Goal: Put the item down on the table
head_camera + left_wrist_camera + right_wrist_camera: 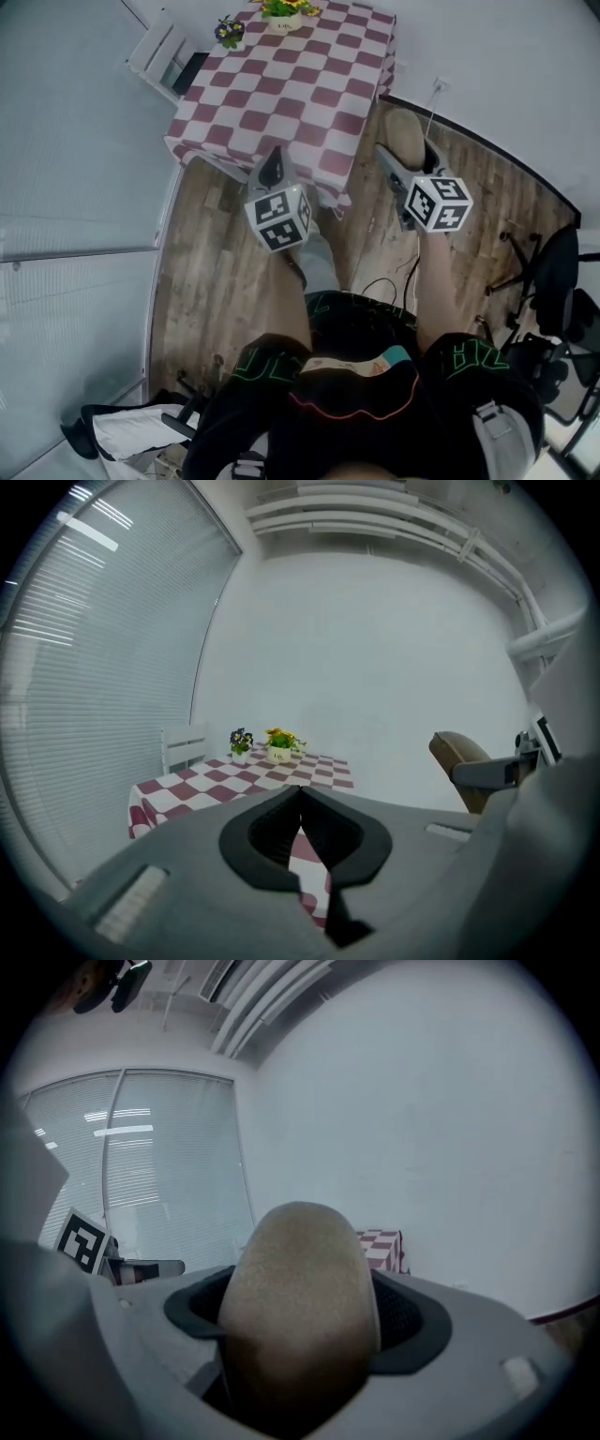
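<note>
The tan, egg-shaped item (300, 1316) sits clamped in the right tongs (405, 157), its long axis running forward along them. The checkered surface (300, 89) lies ahead and leftward, seemingly not beneath it. The left tongs (301, 794) are pressed together, empty.

Tan oval item (298, 1316), upright, aloft

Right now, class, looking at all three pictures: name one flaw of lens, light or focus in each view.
Head view: the dark floor edge bows beside the red-and-white checked table. Left gripper view: black corners, the grey window blinds curve. Right gripper view: the tan egg-shaped item looms close, soft, dark underneath.
</note>
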